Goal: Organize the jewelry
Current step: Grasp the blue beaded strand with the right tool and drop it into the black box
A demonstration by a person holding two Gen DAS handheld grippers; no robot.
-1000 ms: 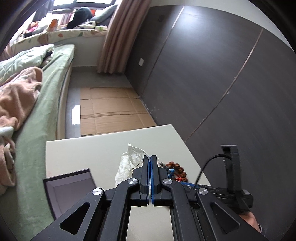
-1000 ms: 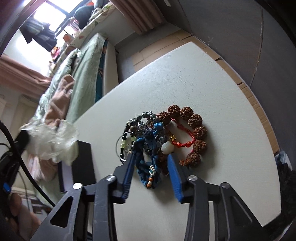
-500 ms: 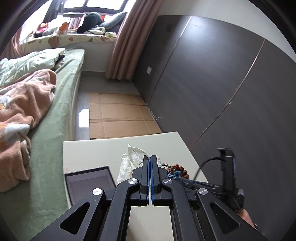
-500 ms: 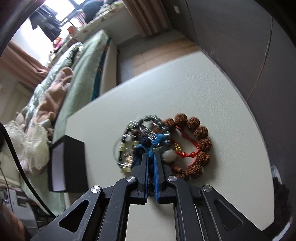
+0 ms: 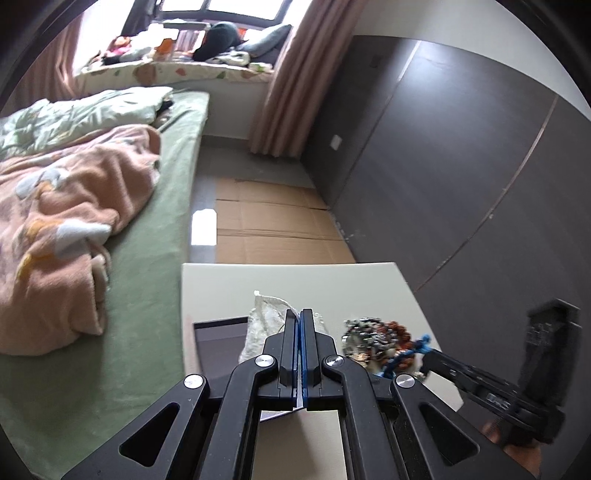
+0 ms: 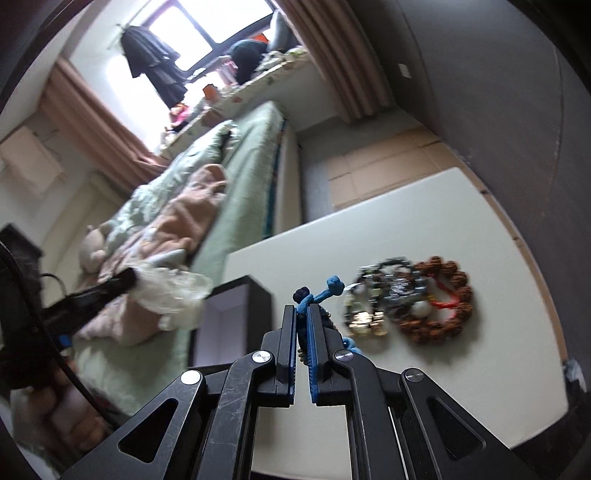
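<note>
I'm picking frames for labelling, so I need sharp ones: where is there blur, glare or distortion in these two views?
Right wrist view: motion blur smears the bracelet pile and the plastic bag; the window is blown out. Left wrist view: mostly sharp, though the right hand-held gripper is blurred and a glare patch shines on the floor. Both views: fisheye bending and dark corners.

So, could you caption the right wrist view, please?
Right gripper lifts a blue cord bracelet clear of the jewelry pile.

Green bed (image 5: 155, 280) (pink blanket (image 5: 70, 206) piled on), bright window (image 6: 192, 40), dark wall panels (image 5: 443, 177), cardboard (image 5: 273, 229) on floor.
</note>
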